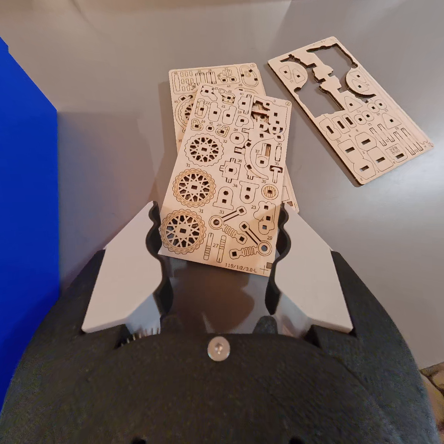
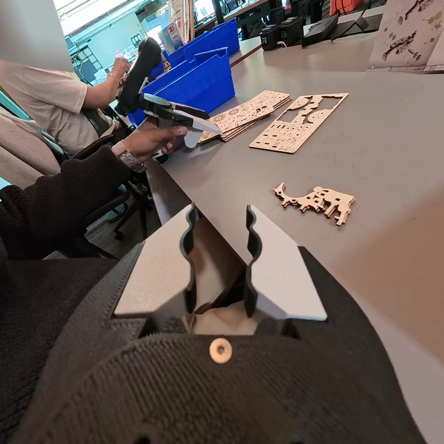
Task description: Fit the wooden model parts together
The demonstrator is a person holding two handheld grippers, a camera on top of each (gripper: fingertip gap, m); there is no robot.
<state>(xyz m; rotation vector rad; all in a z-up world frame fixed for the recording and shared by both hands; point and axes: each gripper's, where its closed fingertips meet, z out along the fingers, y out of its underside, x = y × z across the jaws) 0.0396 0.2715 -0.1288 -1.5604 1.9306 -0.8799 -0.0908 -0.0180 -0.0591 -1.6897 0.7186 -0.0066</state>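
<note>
A stack of pale wooden part sheets (image 2: 249, 110) lies on the grey table (image 2: 372, 134). My left gripper (image 1: 218, 204) straddles the near end of the top sheet (image 1: 230, 168), which is skewed on the sheet below (image 1: 211, 77). Its pads touch both long edges, jaws set wide; it also shows in the right wrist view (image 2: 206, 134). A separate sheet with large cut-outs (image 1: 348, 115) (image 2: 298, 125) lies to the right of the stack. A loose wooden body-shaped part (image 2: 317, 201) lies nearer. My right gripper (image 2: 221, 207) is open and empty over the table's near edge.
A blue bin (image 2: 192, 84) stands just left of the stack and fills the left side of the left wrist view (image 1: 24, 168). Another person (image 2: 48, 96) sits beyond it. Black devices (image 2: 276, 36) and a printed sheet (image 2: 408, 33) stand at the back.
</note>
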